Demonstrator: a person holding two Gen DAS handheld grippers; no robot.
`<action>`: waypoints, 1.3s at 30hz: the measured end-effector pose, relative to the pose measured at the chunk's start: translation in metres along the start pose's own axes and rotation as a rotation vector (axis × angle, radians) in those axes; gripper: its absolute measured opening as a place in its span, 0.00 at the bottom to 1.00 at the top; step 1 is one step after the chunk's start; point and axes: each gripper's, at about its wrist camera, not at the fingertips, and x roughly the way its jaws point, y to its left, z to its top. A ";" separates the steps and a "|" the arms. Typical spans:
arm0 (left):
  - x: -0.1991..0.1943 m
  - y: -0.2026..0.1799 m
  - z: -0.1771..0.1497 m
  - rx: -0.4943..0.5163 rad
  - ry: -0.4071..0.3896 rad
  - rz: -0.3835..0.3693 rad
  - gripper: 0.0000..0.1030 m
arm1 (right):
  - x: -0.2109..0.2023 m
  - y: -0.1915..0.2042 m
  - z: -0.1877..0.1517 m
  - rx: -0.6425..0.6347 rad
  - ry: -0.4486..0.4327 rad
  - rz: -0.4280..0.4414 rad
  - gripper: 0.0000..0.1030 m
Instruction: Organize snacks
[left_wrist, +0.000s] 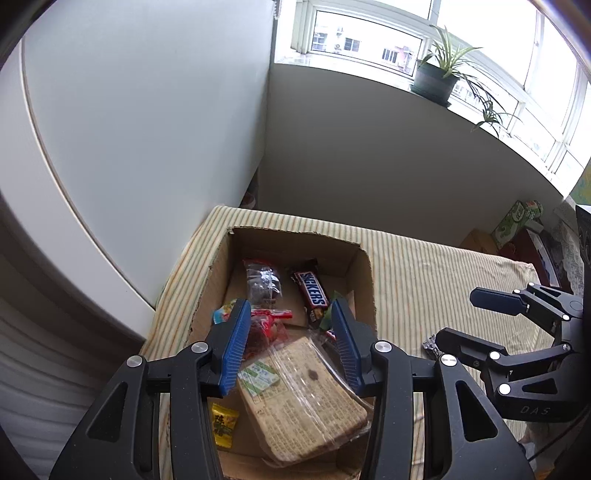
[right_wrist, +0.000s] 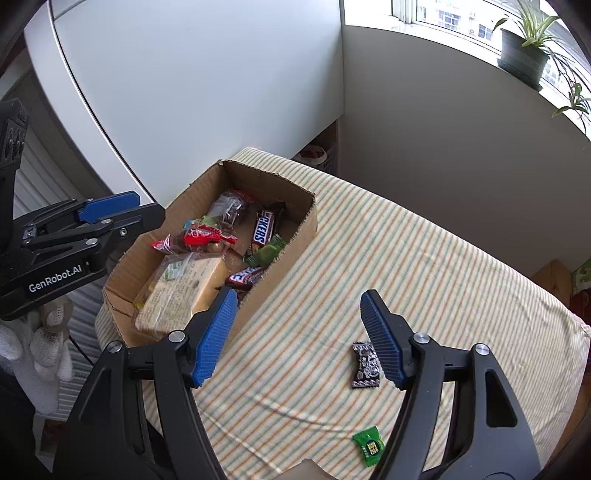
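Black-and-silver wrapper: the small candy (right_wrist: 365, 365) lies flat on the striped cloth (right_wrist: 424, 258), outside the box, just beside the right claw's right-hand finger, which covers one edge of it.
Long axis: it runs roughly up and down in the right wrist view, close to the line of that finger.
Second loose piece: a green candy (right_wrist: 368, 445) lies nearer the camera on the same cloth, apart from the black one.
Nearer claw: the right claw (right_wrist: 299, 332), by my reading; the candy sits off to its right side, not between its fingers.
Right claw state: fingers spread wide, nothing between them but cloth.
Left claw: the left claw (left_wrist: 291, 347) hangs above the box, fingers apart, pressing on nothing.
Cardboard box (right_wrist: 295, 236): to the left of the loose candies, already holding a chocolate bar (right_wrist: 264, 230), a cracker pack (right_wrist: 184, 291) and other sweets.
Coming move: likely a small shift right to straddle the black candy.
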 end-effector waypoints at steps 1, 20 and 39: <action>-0.003 -0.004 -0.003 0.009 -0.003 -0.005 0.43 | -0.003 -0.003 -0.005 0.006 0.001 -0.006 0.70; 0.012 -0.102 -0.048 0.117 0.100 -0.154 0.46 | -0.041 -0.072 -0.111 0.114 0.034 -0.055 0.70; 0.088 -0.168 -0.061 0.054 0.278 -0.180 0.46 | 0.001 -0.071 -0.162 0.079 0.116 0.051 0.53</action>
